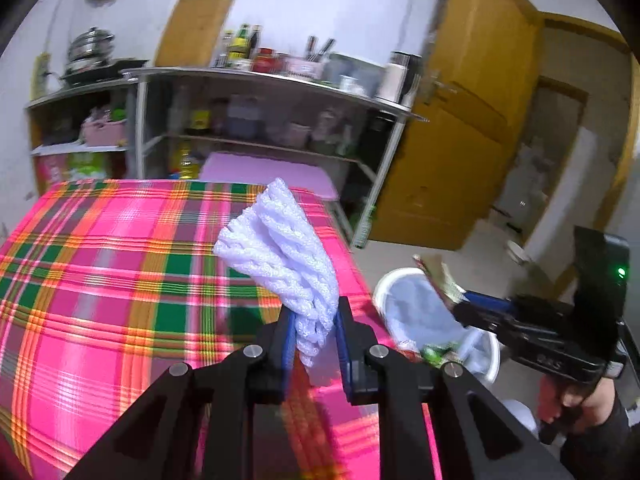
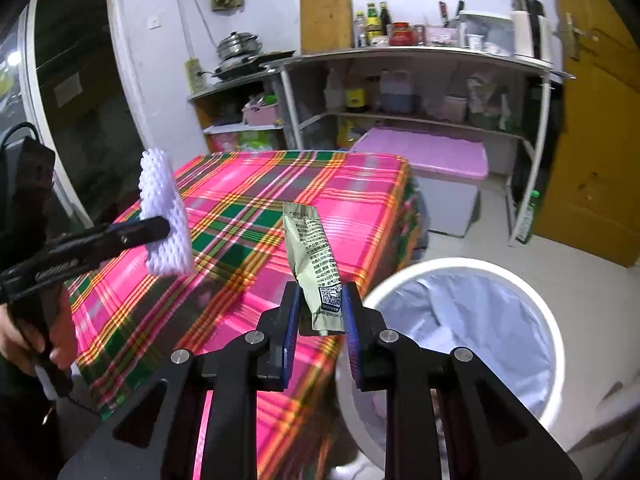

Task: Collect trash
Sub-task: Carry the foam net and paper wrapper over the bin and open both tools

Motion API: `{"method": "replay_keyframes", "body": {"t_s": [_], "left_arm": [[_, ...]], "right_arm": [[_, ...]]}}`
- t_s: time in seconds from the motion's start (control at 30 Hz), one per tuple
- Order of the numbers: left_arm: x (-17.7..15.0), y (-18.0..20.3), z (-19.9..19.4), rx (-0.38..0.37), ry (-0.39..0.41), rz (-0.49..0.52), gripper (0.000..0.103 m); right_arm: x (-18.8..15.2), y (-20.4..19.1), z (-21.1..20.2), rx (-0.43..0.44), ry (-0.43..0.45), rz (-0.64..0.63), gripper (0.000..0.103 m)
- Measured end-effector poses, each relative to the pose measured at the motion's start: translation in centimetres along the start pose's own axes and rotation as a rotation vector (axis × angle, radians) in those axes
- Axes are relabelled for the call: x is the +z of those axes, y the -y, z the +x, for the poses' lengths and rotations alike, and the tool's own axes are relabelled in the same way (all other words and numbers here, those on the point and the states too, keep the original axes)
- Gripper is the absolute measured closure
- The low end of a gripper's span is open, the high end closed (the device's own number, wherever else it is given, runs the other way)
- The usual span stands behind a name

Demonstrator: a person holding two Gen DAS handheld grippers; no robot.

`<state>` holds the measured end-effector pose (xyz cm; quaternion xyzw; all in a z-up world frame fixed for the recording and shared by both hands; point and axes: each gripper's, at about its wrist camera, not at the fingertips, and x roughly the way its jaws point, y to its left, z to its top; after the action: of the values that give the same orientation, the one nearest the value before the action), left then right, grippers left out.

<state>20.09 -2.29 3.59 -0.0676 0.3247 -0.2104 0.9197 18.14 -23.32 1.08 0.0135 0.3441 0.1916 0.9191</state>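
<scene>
We saw small printed text & a QR code on the green sachet, too tiny to read. Logo on the left tongs' body was blurred; we couldn't make it out.

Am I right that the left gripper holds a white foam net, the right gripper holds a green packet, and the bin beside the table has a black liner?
Not quite: the liner is white, not black, as the right wrist view shows in the bin. The rest holds: the left gripper grips the white foam net, the right gripper grips the green packet, and the bin stands beside the table.
</scene>
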Motion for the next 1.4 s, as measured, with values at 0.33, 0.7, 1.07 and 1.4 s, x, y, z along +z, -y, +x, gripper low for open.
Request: {"method": "replay_keyframes", "body": {"t_s": [0.33, 0.7, 1.07, 1.4], "left_arm": [[-0.9, 5.7, 0.8, -0.093, -0.034, 0.085, 0.084], [-2.1, 10.0, 5.0, -0.163, -0.109, 0.126, 0.083], [-2.5, 11.4, 10.2, -0.191, -0.201, 0.122, 0.081], [-3.1, 11.4, 13.0, -0.192, -0.249, 0.106, 0.055]], "right_arm": [[-2.0, 3.0, -2.9, -0.054, 0.019, 0.083, 0.081], [-3.9, 6.6, -3.8, -0.119, 0.005, 0.167, 0.081], [-4.9, 9.6, -2.1, -0.168, -0.052, 0.231, 0.079], [-5.4, 10.7, -1.4, -0.177, -0.072, 0.251, 0.072]]}}
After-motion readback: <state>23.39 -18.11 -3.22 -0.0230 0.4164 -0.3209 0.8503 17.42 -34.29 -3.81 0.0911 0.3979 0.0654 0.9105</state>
